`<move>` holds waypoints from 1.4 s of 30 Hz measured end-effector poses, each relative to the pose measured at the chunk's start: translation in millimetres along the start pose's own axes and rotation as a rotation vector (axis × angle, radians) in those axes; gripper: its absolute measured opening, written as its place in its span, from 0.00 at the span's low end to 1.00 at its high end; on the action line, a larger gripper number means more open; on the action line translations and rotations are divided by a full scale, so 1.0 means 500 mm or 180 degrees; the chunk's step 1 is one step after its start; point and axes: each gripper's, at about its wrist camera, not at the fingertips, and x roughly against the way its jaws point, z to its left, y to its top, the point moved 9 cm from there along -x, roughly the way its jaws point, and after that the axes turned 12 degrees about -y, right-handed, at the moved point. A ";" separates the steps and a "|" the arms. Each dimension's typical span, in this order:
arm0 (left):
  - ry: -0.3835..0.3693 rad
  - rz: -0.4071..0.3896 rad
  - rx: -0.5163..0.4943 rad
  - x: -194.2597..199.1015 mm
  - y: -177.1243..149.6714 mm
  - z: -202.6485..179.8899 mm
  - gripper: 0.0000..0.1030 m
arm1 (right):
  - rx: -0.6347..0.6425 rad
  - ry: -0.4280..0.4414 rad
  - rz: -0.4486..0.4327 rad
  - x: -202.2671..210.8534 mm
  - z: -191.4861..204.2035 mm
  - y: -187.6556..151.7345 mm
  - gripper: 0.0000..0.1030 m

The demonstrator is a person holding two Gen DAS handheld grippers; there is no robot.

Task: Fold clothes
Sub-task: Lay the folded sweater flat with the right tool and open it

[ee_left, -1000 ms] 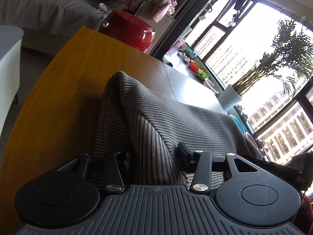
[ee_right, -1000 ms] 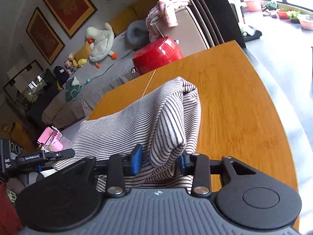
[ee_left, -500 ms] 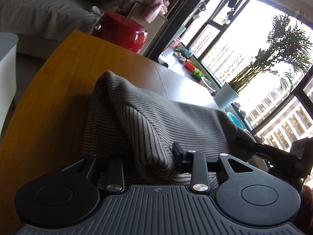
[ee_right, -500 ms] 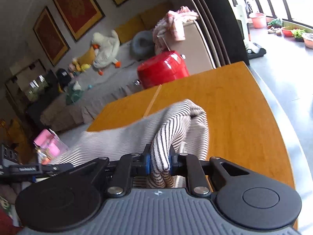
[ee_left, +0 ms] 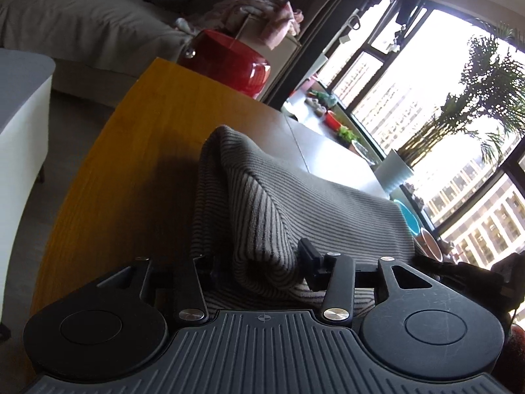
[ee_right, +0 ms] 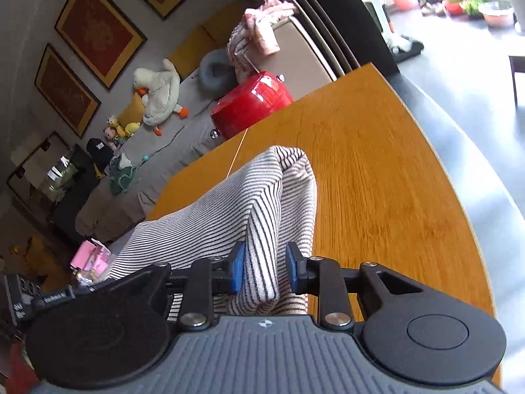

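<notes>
A black-and-white striped garment (ee_left: 295, 197) lies on the wooden table (ee_left: 131, 164), its near edge bunched into a raised fold. In the left wrist view that fold sits between the fingers of my left gripper (ee_left: 259, 259), whose jaws are opening, with slack on the left side. In the right wrist view the garment (ee_right: 229, 203) forms another ridge between the blue pads of my right gripper (ee_right: 264, 267). Those jaws are opening too, and a gap shows beside the right pad. The table (ee_right: 377, 180) stretches bare beyond the cloth.
A red round container (ee_left: 226, 62) stands just past the table's far edge, in front of a grey sofa (ee_left: 82, 26) with pink clothes on it. White furniture (ee_left: 19, 115) stands to the left. A potted plant (ee_left: 393, 174) and windows are on the right.
Half a second ago both grippers were pinched tight on folds of the striped garment. Both pairs of jaws have since spread apart, and the folds still stand between them.
</notes>
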 end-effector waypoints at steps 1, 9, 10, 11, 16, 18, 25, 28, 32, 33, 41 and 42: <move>0.0044 -0.0078 -0.0067 0.017 0.012 -0.006 0.56 | 0.0148 -0.0086 -0.0095 0.013 0.006 0.009 0.35; -0.0650 0.0059 -0.0028 0.021 -0.008 -0.125 0.83 | 0.0621 0.0334 -0.0304 0.030 0.110 0.034 0.60; -0.0801 0.0213 0.0103 0.000 -0.032 -0.135 0.84 | 0.0641 0.0337 -0.0212 0.009 0.110 0.023 0.60; -0.0857 0.0337 0.0193 -0.018 -0.052 -0.137 0.84 | 0.0660 0.0341 -0.0121 -0.012 0.110 0.011 0.60; -0.0639 0.0445 0.0154 -0.070 -0.079 -0.105 0.81 | 0.0741 0.0417 -0.0032 -0.033 0.100 -0.018 0.61; -0.0628 0.0414 0.0174 -0.078 -0.065 -0.096 0.81 | 0.0731 0.0420 -0.0015 -0.021 0.093 -0.027 0.61; -0.0481 0.0299 -0.0163 -0.148 -0.016 -0.088 0.90 | 0.0920 0.0565 0.0042 0.030 0.122 -0.099 0.86; -0.0404 0.0342 -0.0409 -0.184 0.000 -0.097 0.97 | 0.1032 0.0718 0.0126 0.051 0.158 -0.136 0.94; -0.0219 0.0396 -0.0612 -0.218 0.017 -0.105 0.99 | 0.1168 0.0900 0.0243 0.069 0.205 -0.170 1.00; -0.0189 0.0404 -0.0629 -0.224 0.022 -0.105 0.99 | 0.1203 0.0941 0.0270 0.073 0.216 -0.177 1.00; -0.0137 0.0358 -0.0554 -0.161 0.024 -0.120 0.99 | 0.1279 0.0805 -0.0270 0.138 0.209 -0.059 1.00; -0.0135 0.0367 -0.0584 -0.155 0.018 -0.128 0.99 | 0.1306 0.0663 -0.0342 0.129 0.198 -0.042 1.00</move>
